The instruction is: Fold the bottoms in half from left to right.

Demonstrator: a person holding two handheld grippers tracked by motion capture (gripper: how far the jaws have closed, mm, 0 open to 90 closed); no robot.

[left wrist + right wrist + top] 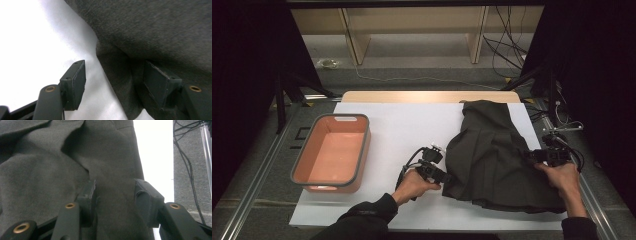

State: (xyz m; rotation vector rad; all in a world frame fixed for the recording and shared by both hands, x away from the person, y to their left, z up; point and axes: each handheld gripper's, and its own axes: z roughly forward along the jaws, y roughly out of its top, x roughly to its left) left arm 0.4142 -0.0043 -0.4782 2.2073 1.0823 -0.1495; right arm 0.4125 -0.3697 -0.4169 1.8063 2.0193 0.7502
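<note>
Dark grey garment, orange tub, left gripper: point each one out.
dark grey garment (pixel 492 155), high view, on the middle of its spread cloth.
orange tub (pixel 360 150), high view, on its right wall.
left gripper (pixel 113 81), left gripper view, midway between its fingertips, jaws apart at the garment's edge.

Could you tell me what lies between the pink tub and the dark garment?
In the high view, bare white mat and the left gripper, at the garment's edge, right of the tub.

On the worktop a bin sits at the left and a garment lies spread at the right, well apart. The left tool is at the garment's near left edge, the right tool at its right edge.
</note>
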